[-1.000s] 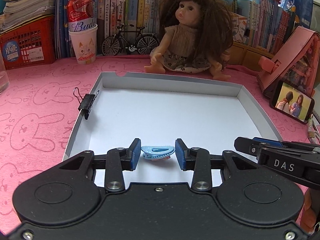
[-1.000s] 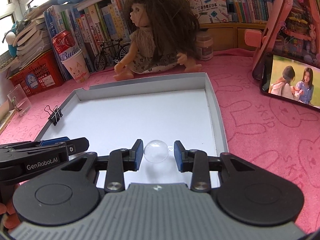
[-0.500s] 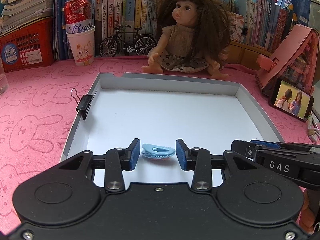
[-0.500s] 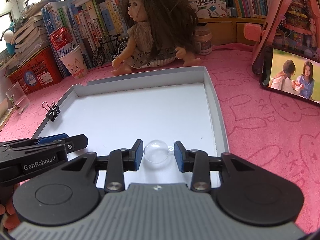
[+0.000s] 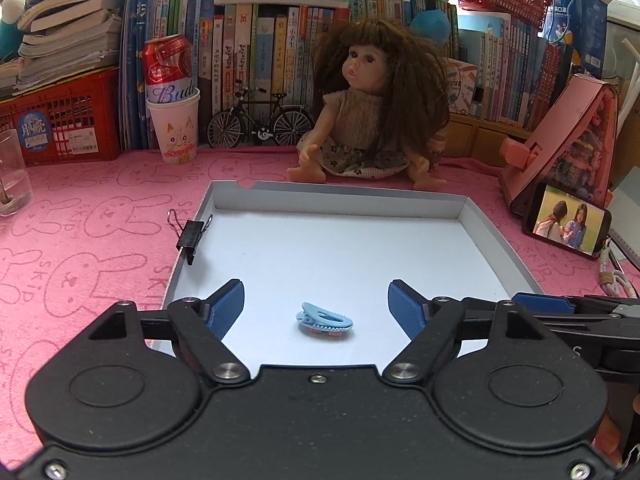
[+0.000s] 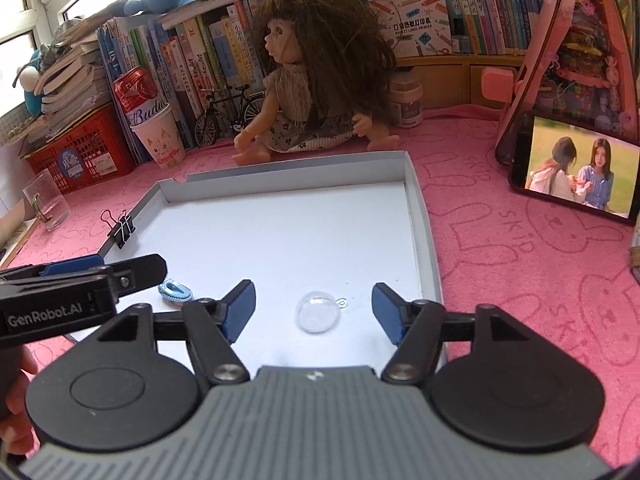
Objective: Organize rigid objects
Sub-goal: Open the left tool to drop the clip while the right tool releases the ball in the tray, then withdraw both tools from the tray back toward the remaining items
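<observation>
A light blue hair clip [image 5: 324,321] lies on the white floor of the shallow grey box lid [image 5: 492,240], near its front edge. My left gripper [image 5: 318,308] is over it, jaws opening, pads well clear of the clip on both sides. A clear plastic ball [image 6: 318,312] with a small loop rests on the same floor, further right. My right gripper [image 6: 314,306] straddles it, jaws opening, pads apart from the ball. In the right wrist view the clip [image 6: 175,290] shows beside the left gripper's finger [image 6: 104,276]. A black binder clip [image 5: 192,236] grips the lid's left wall.
A doll [image 5: 372,120] sits behind the box lid [image 6: 424,232]. A can in a paper cup [image 5: 172,100], a model bicycle [image 5: 260,124], a red crate [image 5: 60,120] and books line the back. A glass [image 5: 12,176] stands left; a phone [image 5: 568,220] leans right.
Both grippers have opened wide and let go: the hair clip and the clear ball now lie free on the box floor. The left gripper rose a little.
</observation>
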